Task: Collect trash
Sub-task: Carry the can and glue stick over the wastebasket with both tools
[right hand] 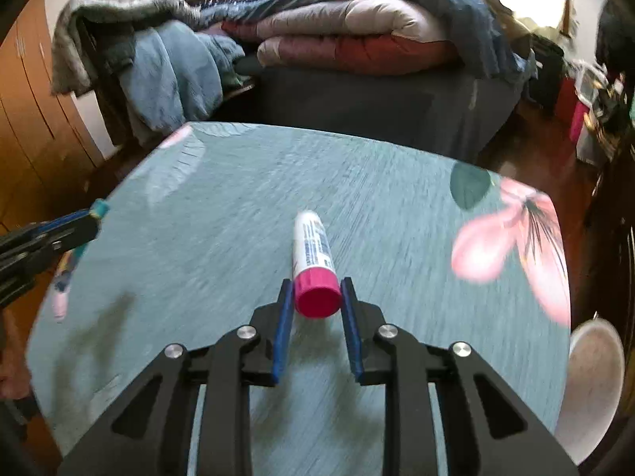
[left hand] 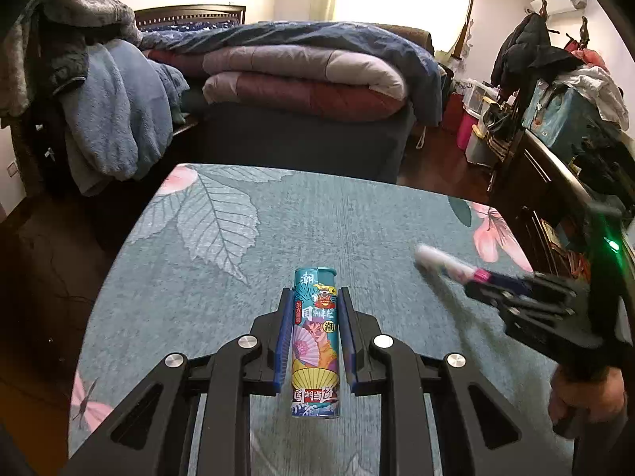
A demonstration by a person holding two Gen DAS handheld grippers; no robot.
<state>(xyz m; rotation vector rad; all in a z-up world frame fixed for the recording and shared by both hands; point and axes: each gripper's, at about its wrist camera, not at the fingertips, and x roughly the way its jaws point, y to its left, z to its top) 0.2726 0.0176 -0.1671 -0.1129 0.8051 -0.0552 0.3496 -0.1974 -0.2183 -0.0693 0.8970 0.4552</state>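
Note:
My left gripper (left hand: 315, 297) is shut on a teal printed lighter (left hand: 316, 341) and holds it above the teal flowered table (left hand: 278, 218). My right gripper (right hand: 316, 289) is shut on the pink cap of a white tube (right hand: 313, 250), which points forward over the table. In the left wrist view the right gripper (left hand: 476, 281) shows blurred at the right with the tube (left hand: 440, 261) sticking out to the left. In the right wrist view the left gripper (right hand: 93, 214) shows at the left edge with the lighter's teal end (right hand: 100, 209).
A white round bin (right hand: 591, 388) stands below the table's right edge. A bed with folded quilts (left hand: 301, 79) lies behind the table. Blue and grey blankets (left hand: 111, 107) hang at the back left. A cluttered dresser (left hand: 563, 127) lines the right side.

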